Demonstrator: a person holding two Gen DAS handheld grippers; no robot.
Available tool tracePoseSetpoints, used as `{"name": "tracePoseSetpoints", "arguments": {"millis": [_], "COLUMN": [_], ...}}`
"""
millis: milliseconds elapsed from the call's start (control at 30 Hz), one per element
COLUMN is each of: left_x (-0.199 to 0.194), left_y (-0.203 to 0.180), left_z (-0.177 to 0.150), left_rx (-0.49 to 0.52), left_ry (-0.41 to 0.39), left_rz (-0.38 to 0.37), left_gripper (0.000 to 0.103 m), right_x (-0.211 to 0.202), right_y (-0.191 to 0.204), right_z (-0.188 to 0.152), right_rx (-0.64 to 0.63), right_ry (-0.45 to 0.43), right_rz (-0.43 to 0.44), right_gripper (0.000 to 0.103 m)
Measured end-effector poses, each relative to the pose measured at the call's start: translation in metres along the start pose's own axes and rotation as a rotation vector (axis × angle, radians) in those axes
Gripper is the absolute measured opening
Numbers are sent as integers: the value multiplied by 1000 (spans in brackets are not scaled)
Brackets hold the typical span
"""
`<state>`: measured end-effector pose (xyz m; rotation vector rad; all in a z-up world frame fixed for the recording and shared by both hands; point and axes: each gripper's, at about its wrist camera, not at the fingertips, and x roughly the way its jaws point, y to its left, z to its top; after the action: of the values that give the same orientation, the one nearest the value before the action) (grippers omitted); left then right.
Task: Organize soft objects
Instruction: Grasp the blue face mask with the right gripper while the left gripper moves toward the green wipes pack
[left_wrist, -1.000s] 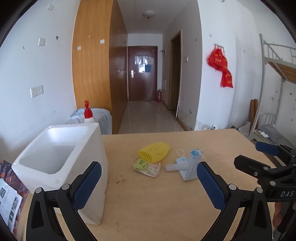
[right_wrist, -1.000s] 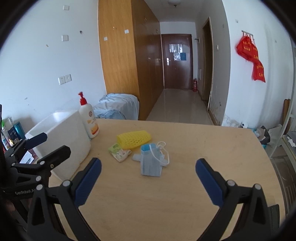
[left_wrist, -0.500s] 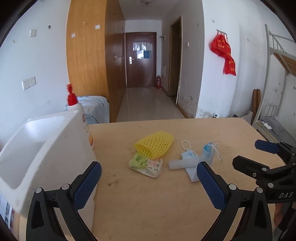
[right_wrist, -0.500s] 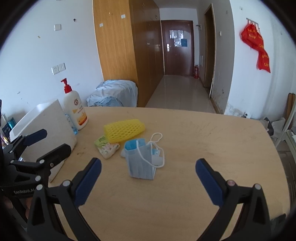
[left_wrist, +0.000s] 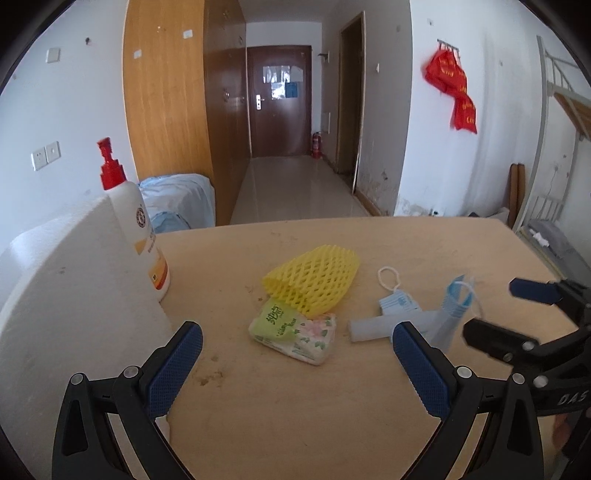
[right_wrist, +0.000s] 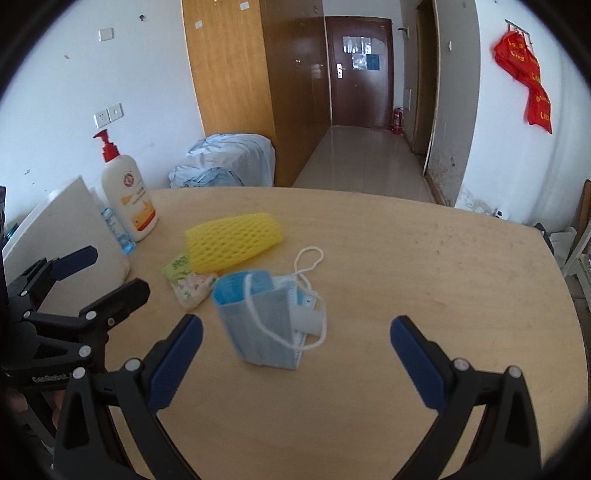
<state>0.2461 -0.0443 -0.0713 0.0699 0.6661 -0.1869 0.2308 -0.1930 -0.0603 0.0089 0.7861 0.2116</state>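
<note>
Soft items, a blue face mask (right_wrist: 264, 319), a yellow foam net (right_wrist: 232, 242) and a tissue pack (left_wrist: 295, 330), are seen clustered mid-desk (right_wrist: 424, 258), none yet placed in the white foam box (left_wrist: 70, 295) at the left. Both the left hand-held gripper (left_wrist: 295, 365) and the right hand-held gripper (right_wrist: 295, 362) are held spread apart and empty, so sorting is judged not yet begun.

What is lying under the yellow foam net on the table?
The tissue pack sits partly under the yellow foam net; its far end is covered. Anything else beneath is hidden.

The foam box (left_wrist: 55, 295) is cut off at the left edge; the tissue pack (right_wrist: 188, 280) print is unreadable.
</note>
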Motion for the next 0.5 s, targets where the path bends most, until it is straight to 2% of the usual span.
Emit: {"name": "tracePoseSetpoints", "arguments": {"millis": [133, 233, 367, 500], "left_x": [15, 25, 36, 46], "left_y": [1, 5, 7, 11], "left_z": [2, 0, 0, 0], "left_rx": [11, 3, 8, -6], "left_ry": [20, 38, 40, 65], "left_rz": [19, 15, 24, -3], "left_gripper": [103, 103, 103, 103], "right_x": [10, 17, 24, 29], "right_y": [-1, -2, -3, -2], "right_z": [1, 1, 1, -1], "right_rx": [-13, -1, -3, -8], "right_ry": [10, 15, 29, 36], "right_rz": [-12, 13, 14, 17], "right_gripper": [102, 98, 98, 98]}}
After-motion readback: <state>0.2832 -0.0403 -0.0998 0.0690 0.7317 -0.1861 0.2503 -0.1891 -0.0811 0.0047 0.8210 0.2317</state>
